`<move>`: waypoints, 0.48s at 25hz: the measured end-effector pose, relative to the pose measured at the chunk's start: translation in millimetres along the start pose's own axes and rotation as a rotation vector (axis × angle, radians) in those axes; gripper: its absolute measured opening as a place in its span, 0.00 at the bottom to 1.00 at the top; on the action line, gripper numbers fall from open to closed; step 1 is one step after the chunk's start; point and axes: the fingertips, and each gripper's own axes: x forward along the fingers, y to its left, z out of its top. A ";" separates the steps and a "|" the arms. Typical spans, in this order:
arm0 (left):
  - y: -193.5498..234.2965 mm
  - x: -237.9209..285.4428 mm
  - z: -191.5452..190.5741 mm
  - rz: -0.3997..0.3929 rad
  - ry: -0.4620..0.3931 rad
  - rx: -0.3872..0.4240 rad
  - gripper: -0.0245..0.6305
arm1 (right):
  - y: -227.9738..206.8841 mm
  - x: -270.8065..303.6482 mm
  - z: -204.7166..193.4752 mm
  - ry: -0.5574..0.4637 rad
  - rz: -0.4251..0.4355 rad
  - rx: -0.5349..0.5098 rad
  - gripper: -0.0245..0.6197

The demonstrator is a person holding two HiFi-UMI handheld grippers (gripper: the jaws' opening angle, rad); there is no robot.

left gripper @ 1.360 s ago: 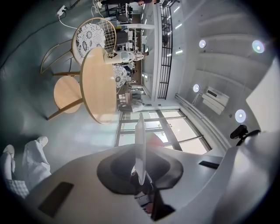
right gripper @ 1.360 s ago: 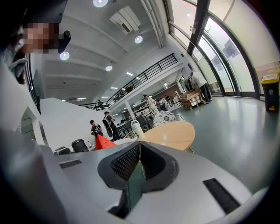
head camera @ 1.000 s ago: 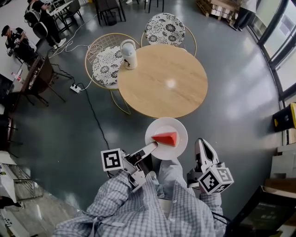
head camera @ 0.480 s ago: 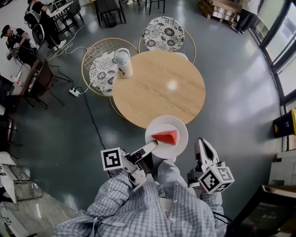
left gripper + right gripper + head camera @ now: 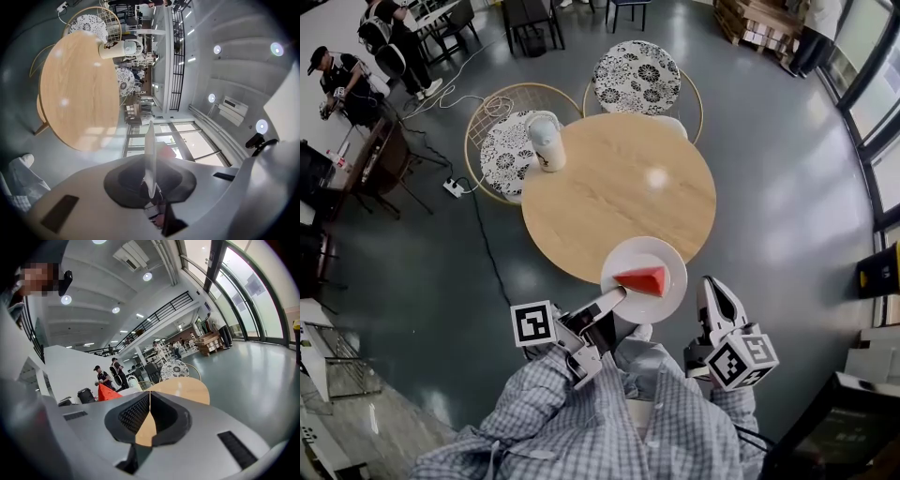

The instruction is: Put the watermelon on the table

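Observation:
A red watermelon wedge (image 5: 643, 279) lies on a white plate (image 5: 667, 255). My left gripper (image 5: 617, 294) is shut on the plate's near-left rim and holds it level over the near edge of the round wooden table (image 5: 619, 183). In the left gripper view the plate (image 5: 150, 154) shows edge-on between the jaws, with the table (image 5: 77, 89) ahead. My right gripper (image 5: 711, 284) hangs to the right of the plate, shut and empty. In the right gripper view its jaws (image 5: 149, 414) meet, with the watermelon (image 5: 107, 392) at the left and the table (image 5: 185, 389) ahead.
A white jug (image 5: 546, 142) stands at the table's far-left edge. Two wire chairs with patterned cushions (image 5: 511, 141) (image 5: 637, 64) sit behind the table. A power strip and cable (image 5: 454, 187) lie on the floor at left, and people (image 5: 342, 80) sit far left.
Both grippers and the plate have moved forward towards the table. The plate's far side now overlaps the table's near edge. Neither gripper's jaws have changed.

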 end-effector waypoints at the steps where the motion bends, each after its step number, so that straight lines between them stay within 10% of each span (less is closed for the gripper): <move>1: 0.9 4.8 1.5 0.002 -0.004 0.002 0.10 | -3.3 2.2 4.1 -0.003 0.013 0.014 0.05; 12: 10.9 62.1 19.6 -0.004 -0.051 0.013 0.10 | -43.5 22.3 38.5 -0.007 0.145 0.175 0.06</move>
